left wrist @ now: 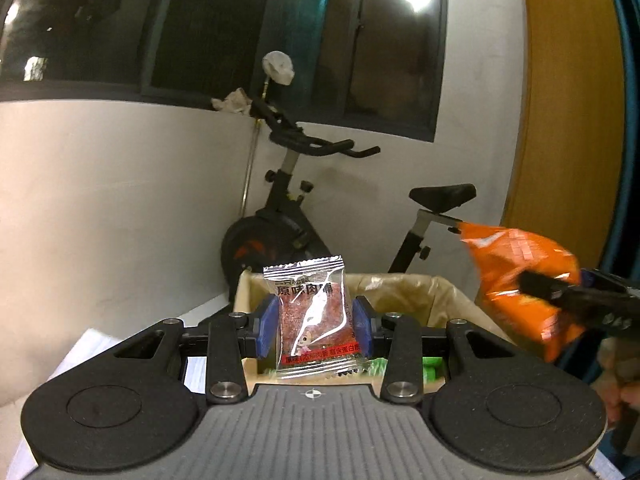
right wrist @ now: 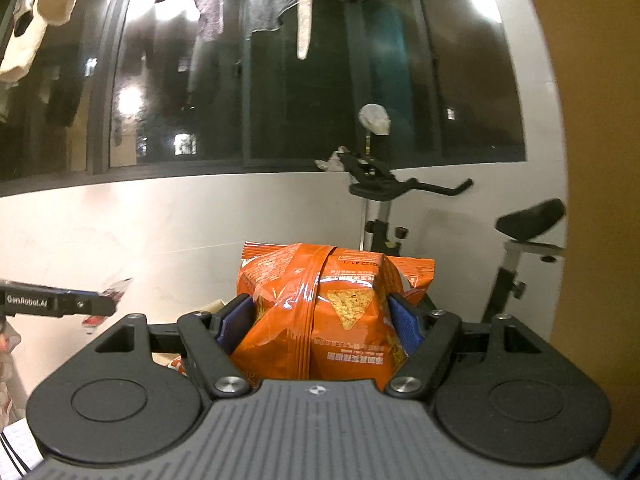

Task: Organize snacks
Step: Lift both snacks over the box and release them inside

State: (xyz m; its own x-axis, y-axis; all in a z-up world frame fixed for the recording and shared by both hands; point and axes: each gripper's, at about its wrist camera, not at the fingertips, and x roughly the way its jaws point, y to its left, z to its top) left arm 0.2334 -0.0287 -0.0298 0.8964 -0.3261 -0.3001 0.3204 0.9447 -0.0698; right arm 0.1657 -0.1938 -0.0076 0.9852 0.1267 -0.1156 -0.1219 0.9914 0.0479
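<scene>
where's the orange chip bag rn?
Clamped in the right gripper, centre of the right wrist view; the orange chip bag is held up with the exercise bike behind.

We are seeing a white bench (left wrist: 100, 344) carrying a cardboard box (left wrist: 404, 292) lined with a plastic bag; green packets (left wrist: 430, 368) are lying inside it.

A small clear jerky packet (left wrist: 315, 316), upright with red meat showing, is held above a lined box (left wrist: 404, 292), while a crumpled orange tortilla chip bag (right wrist: 324, 320) is held aloft.
</scene>
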